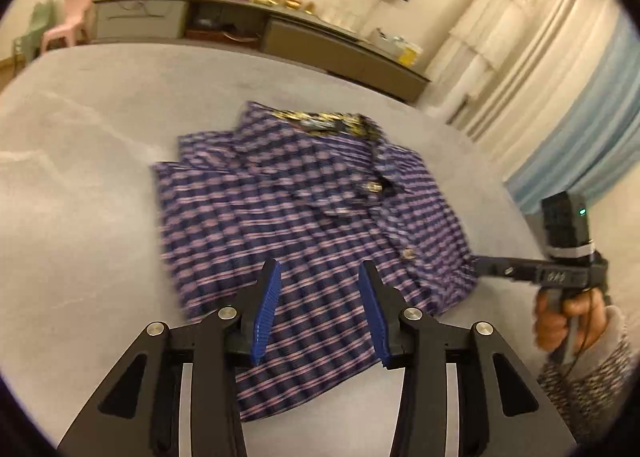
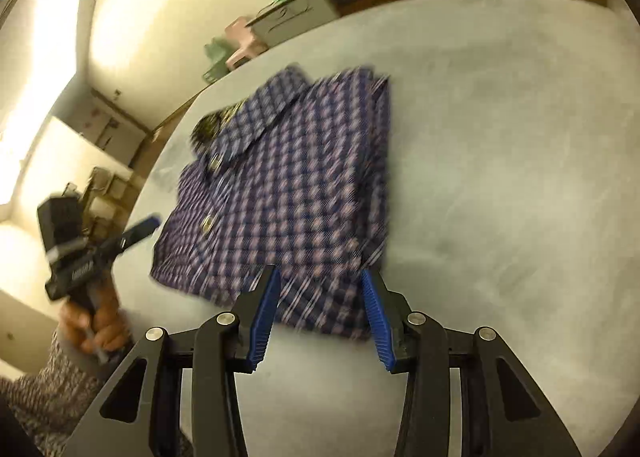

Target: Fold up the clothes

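A purple, navy and pink plaid shirt lies folded on a grey surface, its collar at the far end. My left gripper hovers open over the shirt's near part, with cloth showing in the gap but the blue pads not pressing on it. In the right wrist view my right gripper is open too, just over the near edge of the shirt. The right gripper also shows from the side at the shirt's right edge. The left gripper appears at the shirt's left side.
A person's hand in a knitted sleeve holds the right gripper's handle. A long low cabinet runs along the far wall, pink and green plastic chairs stand at its left, and curtains hang on the right.
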Available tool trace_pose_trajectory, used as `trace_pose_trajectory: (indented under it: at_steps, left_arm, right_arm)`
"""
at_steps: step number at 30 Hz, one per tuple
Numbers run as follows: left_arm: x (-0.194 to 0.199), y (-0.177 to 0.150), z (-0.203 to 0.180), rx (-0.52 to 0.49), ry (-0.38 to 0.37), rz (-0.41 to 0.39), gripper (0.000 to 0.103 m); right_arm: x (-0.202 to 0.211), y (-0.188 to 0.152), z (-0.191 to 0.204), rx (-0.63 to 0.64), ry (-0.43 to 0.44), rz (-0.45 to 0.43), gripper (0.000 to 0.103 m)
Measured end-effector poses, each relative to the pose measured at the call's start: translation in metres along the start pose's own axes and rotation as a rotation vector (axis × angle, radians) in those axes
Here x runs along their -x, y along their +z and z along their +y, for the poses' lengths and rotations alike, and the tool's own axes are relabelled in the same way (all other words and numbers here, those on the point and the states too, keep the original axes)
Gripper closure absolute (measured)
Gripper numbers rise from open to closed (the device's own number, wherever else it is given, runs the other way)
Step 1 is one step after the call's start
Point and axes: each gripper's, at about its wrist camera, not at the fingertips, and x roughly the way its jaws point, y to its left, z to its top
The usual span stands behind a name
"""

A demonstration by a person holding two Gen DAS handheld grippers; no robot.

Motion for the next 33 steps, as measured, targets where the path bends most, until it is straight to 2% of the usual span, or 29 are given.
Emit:
trace_pose_trajectory:
  at_steps: [3,4,6,7,10,17,19,21,23,26,30,33]
  left_arm:
    - [-0.012,0.003,-0.012,-0.024,-0.002,0.025,0.060]
    - [-0.014,0.003,-0.015,-0.032,0.000,0.028,0.060]
    - [-0.017,0.005,-0.021,-0.039,-0.006,0.032,0.060]
    - [-0.017,0.005,-0.022,-0.037,-0.014,0.031,0.060]
    - [-0.024,0.010,-0.024,-0.038,-0.018,0.043,0.060]
    - [-0.037,0.012,-0.023,-0.036,-0.011,0.076,0.059]
    - [-0.042,0.019,-0.025,-0.047,-0.008,0.088,0.059]
    - [-0.045,0.029,-0.029,-0.067,0.002,0.091,0.059]
    - [-0.048,0.038,-0.030,-0.067,0.004,0.101,0.059]
    - [-0.053,0.044,-0.029,-0.063,0.006,0.108,0.059]
    - [-0.047,0.032,-0.028,-0.036,-0.020,0.108,0.059]
    - [-0.032,0.022,-0.016,-0.002,-0.007,0.093,0.059]
  right_arm:
    - [-0.020,-0.001,0.004,0.034,-0.003,-0.017,0.062]
    - [-0.021,-0.002,0.005,0.039,-0.011,-0.033,0.070]
    - [-0.025,-0.002,0.006,0.037,-0.020,-0.063,0.077]
    - [-0.022,-0.004,0.009,0.036,-0.020,-0.068,0.087]
    - [-0.021,-0.013,0.016,0.058,-0.047,-0.049,0.099]
    - [-0.020,-0.041,0.041,0.058,-0.120,-0.067,0.100]
    - [-0.013,-0.028,0.053,0.065,-0.139,-0.096,0.100]
    - [0.007,-0.031,0.064,0.083,-0.131,-0.178,0.101]
    - [0.005,-0.051,0.052,0.028,-0.193,-0.178,0.101]
    - [-0.014,-0.072,0.032,-0.039,-0.198,-0.124,0.101]
    - [-0.020,-0.070,0.033,-0.038,-0.206,-0.108,0.101]
    - [-0.016,-0.072,0.033,-0.040,-0.211,-0.106,0.101]
